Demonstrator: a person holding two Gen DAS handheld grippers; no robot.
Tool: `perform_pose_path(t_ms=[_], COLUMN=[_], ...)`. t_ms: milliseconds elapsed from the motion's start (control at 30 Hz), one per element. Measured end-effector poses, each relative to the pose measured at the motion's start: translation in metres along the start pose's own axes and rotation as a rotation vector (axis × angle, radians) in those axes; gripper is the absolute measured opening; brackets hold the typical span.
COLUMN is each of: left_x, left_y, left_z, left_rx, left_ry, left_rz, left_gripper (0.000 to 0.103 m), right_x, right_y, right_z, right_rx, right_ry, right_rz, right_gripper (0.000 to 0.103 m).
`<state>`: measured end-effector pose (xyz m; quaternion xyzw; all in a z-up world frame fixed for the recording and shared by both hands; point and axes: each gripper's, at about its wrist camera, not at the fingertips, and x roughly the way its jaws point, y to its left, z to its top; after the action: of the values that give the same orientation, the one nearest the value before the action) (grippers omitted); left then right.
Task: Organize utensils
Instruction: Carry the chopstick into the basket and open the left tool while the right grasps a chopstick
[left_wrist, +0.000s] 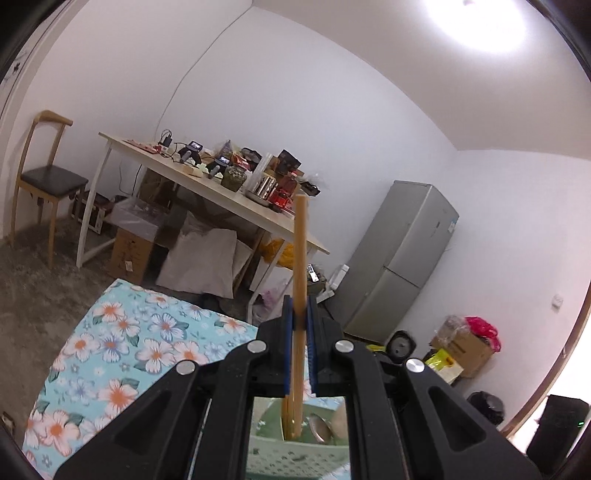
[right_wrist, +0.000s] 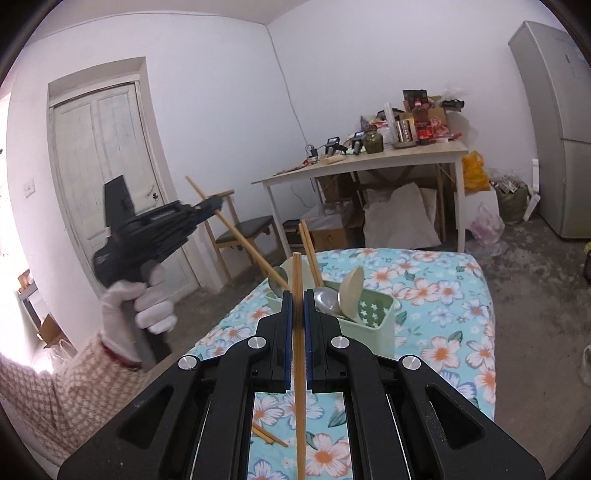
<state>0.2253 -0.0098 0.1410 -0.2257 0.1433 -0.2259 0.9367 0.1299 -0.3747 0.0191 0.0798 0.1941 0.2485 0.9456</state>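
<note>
Chopsticks are held in both grippers above a table (right_wrist: 461, 295) that is covered with a blue flowered cloth. In the right wrist view, the right gripper (right_wrist: 297, 308) has its fingers (right_wrist: 287, 314) narrow and pressed on one wooden chopstick (right_wrist: 298, 369), which runs between the blue pads from the bottom of the view up past the fingertips. Beyond it, a pale green utensil holder (right_wrist: 369, 317) stands on the table. Two more chopsticks (right_wrist: 310, 251), a metal spoon (right_wrist: 327, 297) and a pale ladle (right_wrist: 351, 286) are seen in the holder. Loose chopsticks (right_wrist: 267, 435) lie on the cloth below the right gripper.

To the left in the same view, the left gripper (right_wrist: 218, 202) is held by a hand in a white glove (right_wrist: 144, 306), with a checked sleeve (right_wrist: 74, 376) behind it. Its fingers are closed on a second chopstick (right_wrist: 240, 236), which is tilted, and its lower end reaches down to the holder's rim beside another spoon (right_wrist: 279, 280).

In the left wrist view, the left gripper (left_wrist: 300, 314) is shown with its fingers (left_wrist: 287, 314) narrow around that chopstick (left_wrist: 300, 258), which stands nearly upright in the picture. Under the gripper the green holder (left_wrist: 295, 454) and a spoon (left_wrist: 321, 428) are partly visible. In the background a second, cluttered table (left_wrist: 236, 199), a wooden chair (left_wrist: 44, 177) and a grey refrigerator (left_wrist: 402, 254) are seen.
</note>
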Motion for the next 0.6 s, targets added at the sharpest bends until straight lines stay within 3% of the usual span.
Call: perform_pose_path(t_ms=[200,500,600], left_x=[0.020,0.057,0.061], left_y=[-0.003,0.002,0.005], left_z=[-0.007,-0.042,-0.052], left_rx=[0.002,-0.059,-0.070], left_ry=[0.030,0.226,0.270], left_rz=[0.000,-0.026,-0.028], left_gripper=[0.006,0.008,0.031], right_x=[-0.006,-0.011,-0.012], right_y=[-0.008,-0.005,-0.003], right_z=[0.001,0.002,0.006], right_rx=[0.013,0.017,0.007], right_ry=[-0.006,-0.009,-0.019], right_rz=[0.000,0.004,0.005], right_gripper=[0.004,0.004,0.004])
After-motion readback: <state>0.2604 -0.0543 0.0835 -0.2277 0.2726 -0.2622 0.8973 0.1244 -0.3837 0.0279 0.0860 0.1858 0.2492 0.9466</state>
